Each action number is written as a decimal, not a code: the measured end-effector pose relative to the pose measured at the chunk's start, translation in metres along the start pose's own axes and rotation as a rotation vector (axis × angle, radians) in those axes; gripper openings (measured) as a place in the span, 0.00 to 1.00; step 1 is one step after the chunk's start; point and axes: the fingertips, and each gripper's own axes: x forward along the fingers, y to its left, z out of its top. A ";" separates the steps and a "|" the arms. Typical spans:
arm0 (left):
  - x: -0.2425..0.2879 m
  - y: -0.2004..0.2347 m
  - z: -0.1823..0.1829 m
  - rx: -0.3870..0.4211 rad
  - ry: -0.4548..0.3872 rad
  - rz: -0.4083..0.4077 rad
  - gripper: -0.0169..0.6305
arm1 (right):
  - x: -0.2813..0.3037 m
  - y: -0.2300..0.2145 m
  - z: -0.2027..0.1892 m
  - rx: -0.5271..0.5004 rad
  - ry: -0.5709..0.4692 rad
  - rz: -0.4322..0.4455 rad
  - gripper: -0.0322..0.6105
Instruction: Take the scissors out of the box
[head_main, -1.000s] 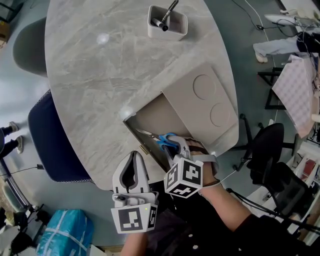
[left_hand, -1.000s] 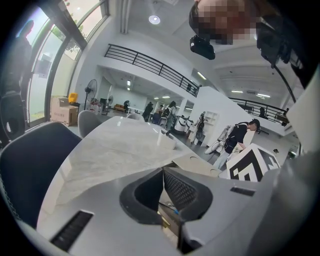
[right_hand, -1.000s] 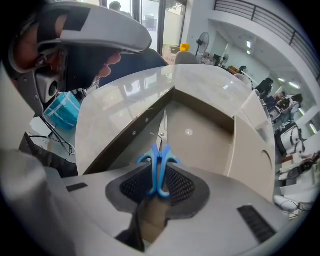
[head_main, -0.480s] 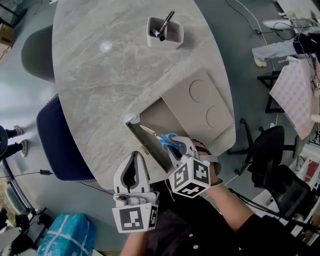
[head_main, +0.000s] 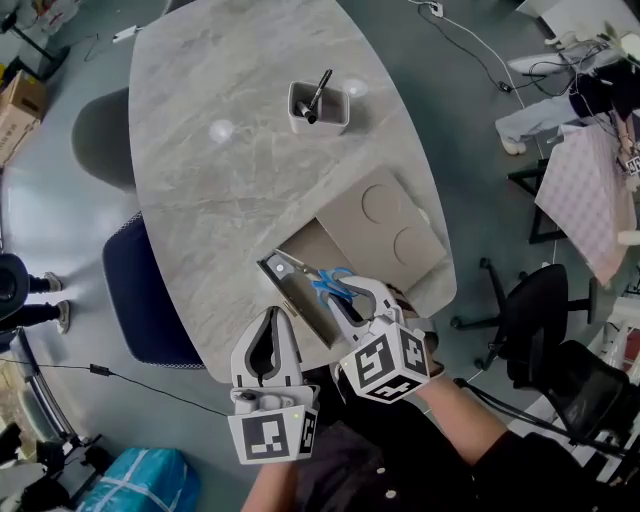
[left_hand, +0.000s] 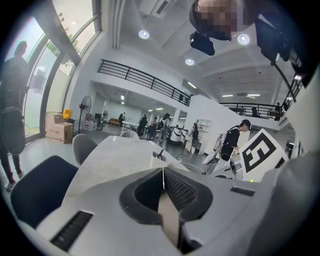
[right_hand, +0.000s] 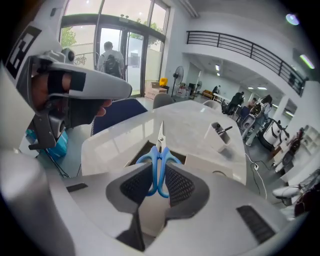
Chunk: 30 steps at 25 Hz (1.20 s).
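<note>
Right tongs (head_main: 352, 300), clamped on the blue handles of the scissors (head_main: 325, 282), now stand higher above the worktop (head_main: 230, 180) than a second ago. The scissors have come up with them, and their blades show shorter over the open box (head_main: 290, 298). Left tongs (head_main: 268, 322) have risen too. In the head view the worktop appears smaller.

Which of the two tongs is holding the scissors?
The right tongs, clamped on the blue handles of the scissors. The left tongs are shut with nothing between them.
</note>
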 end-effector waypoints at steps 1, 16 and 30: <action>-0.001 -0.002 0.006 0.008 -0.009 -0.001 0.05 | -0.006 -0.004 0.007 0.005 -0.025 -0.012 0.17; -0.028 -0.037 0.106 0.094 -0.186 -0.032 0.05 | -0.120 -0.046 0.108 0.087 -0.358 -0.152 0.17; -0.056 -0.071 0.186 0.160 -0.332 -0.038 0.05 | -0.233 -0.075 0.154 0.163 -0.640 -0.291 0.17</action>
